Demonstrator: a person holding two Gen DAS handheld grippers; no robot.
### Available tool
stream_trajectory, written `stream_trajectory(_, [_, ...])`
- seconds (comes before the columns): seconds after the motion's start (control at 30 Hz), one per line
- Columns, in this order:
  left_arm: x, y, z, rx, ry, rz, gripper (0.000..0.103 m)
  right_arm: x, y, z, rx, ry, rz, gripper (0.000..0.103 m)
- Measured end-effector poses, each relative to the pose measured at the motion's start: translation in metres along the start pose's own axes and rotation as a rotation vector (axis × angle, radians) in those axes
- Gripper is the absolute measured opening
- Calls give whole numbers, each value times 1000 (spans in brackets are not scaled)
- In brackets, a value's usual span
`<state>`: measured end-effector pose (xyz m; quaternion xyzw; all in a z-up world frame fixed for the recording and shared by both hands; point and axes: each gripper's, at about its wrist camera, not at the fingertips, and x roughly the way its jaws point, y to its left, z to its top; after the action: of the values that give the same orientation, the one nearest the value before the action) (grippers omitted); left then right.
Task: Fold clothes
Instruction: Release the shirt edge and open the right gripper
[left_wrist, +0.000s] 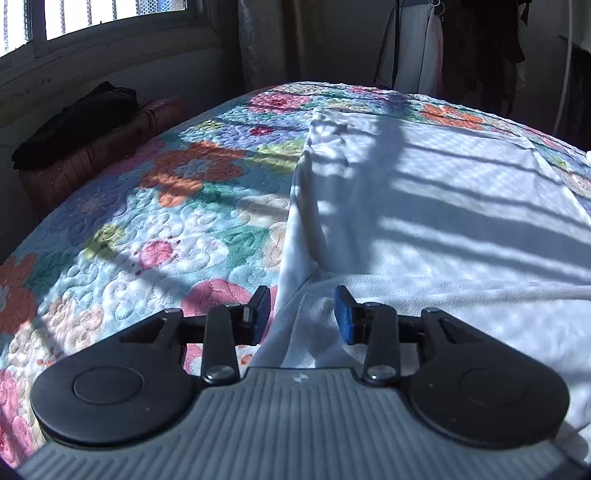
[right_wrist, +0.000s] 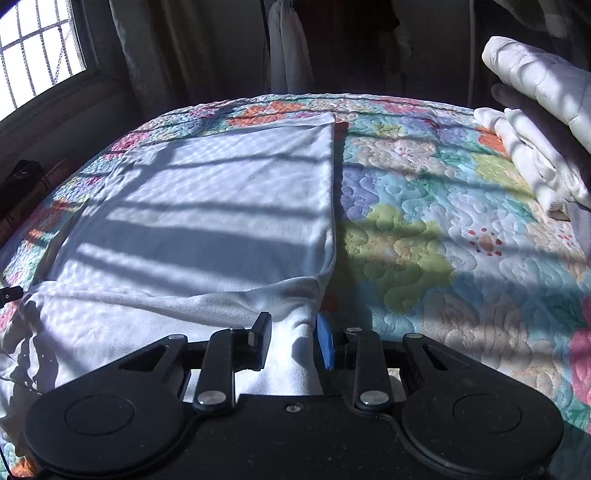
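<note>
White garment (left_wrist: 424, 206) spread flat on the floral quilt (left_wrist: 155, 206), near end folded back over itself into a thicker band running crosswise. Same garment in right view (right_wrist: 207, 206), its right edge straight and lying directly on quilt (right_wrist: 424, 229). Barred window shadows striped across the cloth in both views.

Left gripper (left_wrist: 303, 314) at the garment's near left corner, jaws spread apart, blue pads (left_wrist: 341, 314) visible; left finger over quilt, right finger over cloth, a raised fold of fabric rising between them. Nothing pinched; contact with the cloth not resolvable.

Right gripper (right_wrist: 293, 341) at the near right corner, jaws parted with a narrower gap, cloth bunched up between the fingers. Pads not closed on it.

Outward: stack of folded white items (right_wrist: 535, 170) on the quilt at far right, well apart from the garment. Dark bundle (left_wrist: 74, 122) on a brown stool or bench (left_wrist: 110, 147) beside the bed, left side. Barred window (left_wrist: 92, 18) behind, curtain (left_wrist: 258, 40) next to it, clothes hanging (left_wrist: 417, 48) past the bed's far end.
</note>
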<state>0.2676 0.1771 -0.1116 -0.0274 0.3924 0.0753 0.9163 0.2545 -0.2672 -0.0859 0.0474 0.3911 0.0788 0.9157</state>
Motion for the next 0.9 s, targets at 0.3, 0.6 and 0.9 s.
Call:
stream_trajectory(0.3, [6, 24, -16, -81, 196, 83, 81, 22, 47, -29, -149, 259, 20, 44])
stream_trajectory(0.6, [-11, 49, -24, -144, 203, 28, 84, 9, 44, -46, -199, 366, -18, 50])
stream_trajectory(0.9, [-41, 47, -14, -153, 277, 70, 84, -28, 21, -43, -46, 380, 92, 55])
